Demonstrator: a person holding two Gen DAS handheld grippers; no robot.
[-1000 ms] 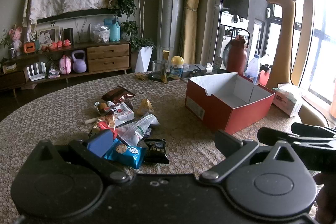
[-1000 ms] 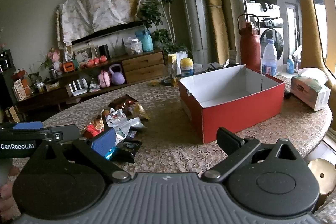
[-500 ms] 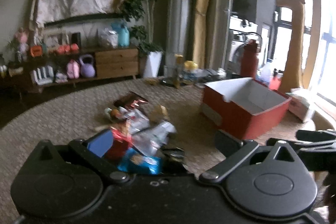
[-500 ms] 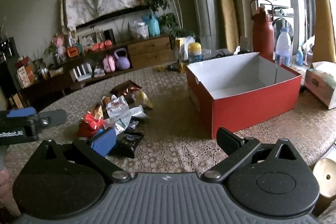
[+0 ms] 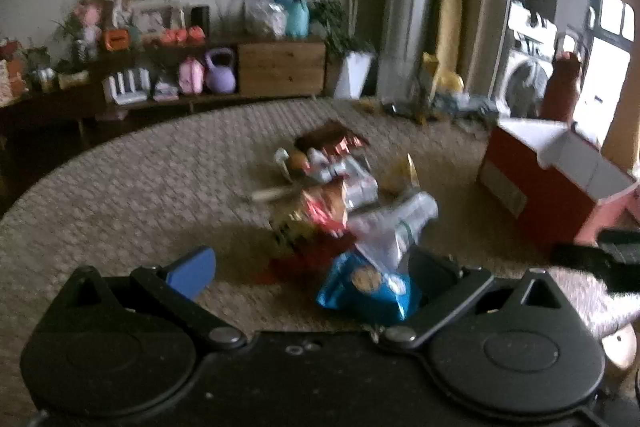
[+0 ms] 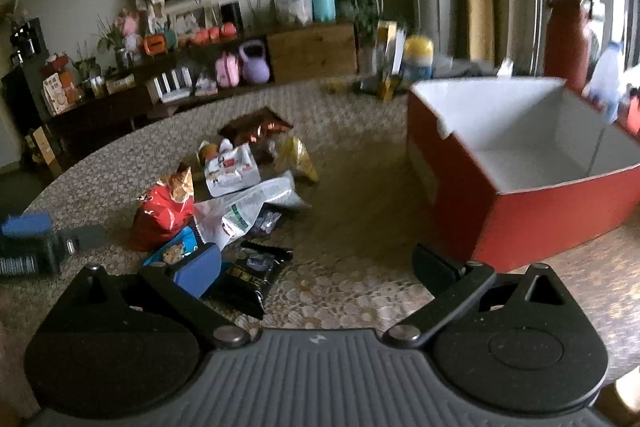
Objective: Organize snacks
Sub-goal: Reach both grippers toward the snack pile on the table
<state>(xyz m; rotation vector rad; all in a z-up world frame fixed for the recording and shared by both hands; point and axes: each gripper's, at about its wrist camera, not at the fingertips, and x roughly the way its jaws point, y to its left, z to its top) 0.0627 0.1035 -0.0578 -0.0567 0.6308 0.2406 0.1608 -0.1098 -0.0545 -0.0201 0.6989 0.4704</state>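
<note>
The counter (image 6: 360,155), round and covered in a patterned cloth, carries all task items. A red box (image 6: 520,211) with a white interior stands open-topped at the right; nothing is visible inside it. The snack pile (image 6: 232,195) lies left of the box, well apart from it, near the middle of the counter.

Left gripper (image 5: 316,271) is held low and level over the near edge of the counter, pointing at the near end of the pile. Its jaws stand wide apart and grip nothing. The blue cookie packet (image 5: 368,285) lies between them, close to the right finger; contact cannot be determined, as this view is blurred.

Right gripper (image 6: 316,267) is likewise low and level, aimed between pile and box, jaws spread and empty. The black packet (image 6: 248,275) lies just beside its left, blue-padded finger (image 6: 198,269).

Within the pile: a red bag (image 6: 164,211), a white wrapper (image 6: 248,203), a brown packet (image 6: 256,127) at the far end.
</note>
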